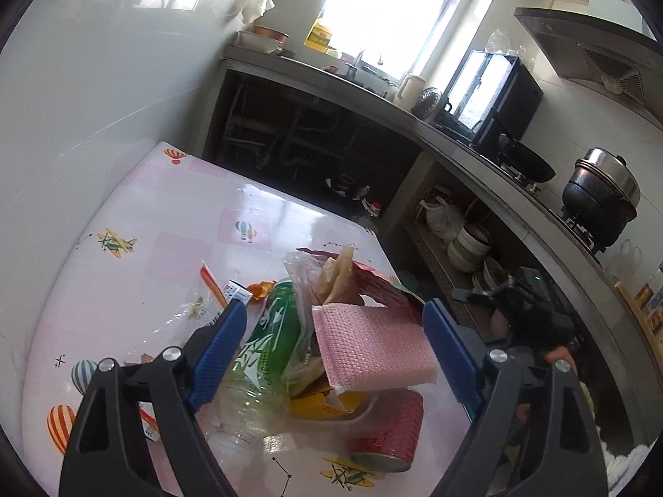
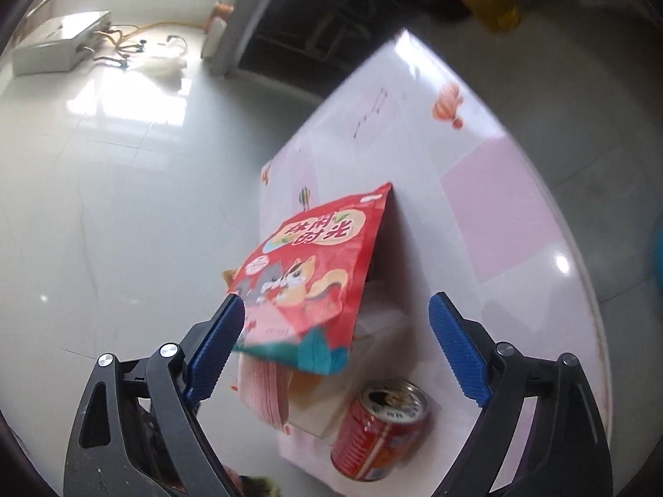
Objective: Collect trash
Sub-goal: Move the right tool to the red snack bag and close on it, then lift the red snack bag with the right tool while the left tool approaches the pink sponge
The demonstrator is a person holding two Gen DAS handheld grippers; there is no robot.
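On the pink tabletop [image 1: 174, 248] a trash heap of green bottle [image 1: 269, 343], pink sponge [image 1: 373, 343] and red can [image 2: 379, 430] sits between the left tongs [image 1: 335, 331], spread wide, while the right tongs [image 2: 335, 327], also wide, frame a red snack bag [image 2: 315, 273].

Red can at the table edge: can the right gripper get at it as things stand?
Probably yes. The right gripper is open and empty, and the red can lies on its side just below its fingertips, top side bare. The red snack bag and pink sponge crowd its left, so a sideways grip could snag.
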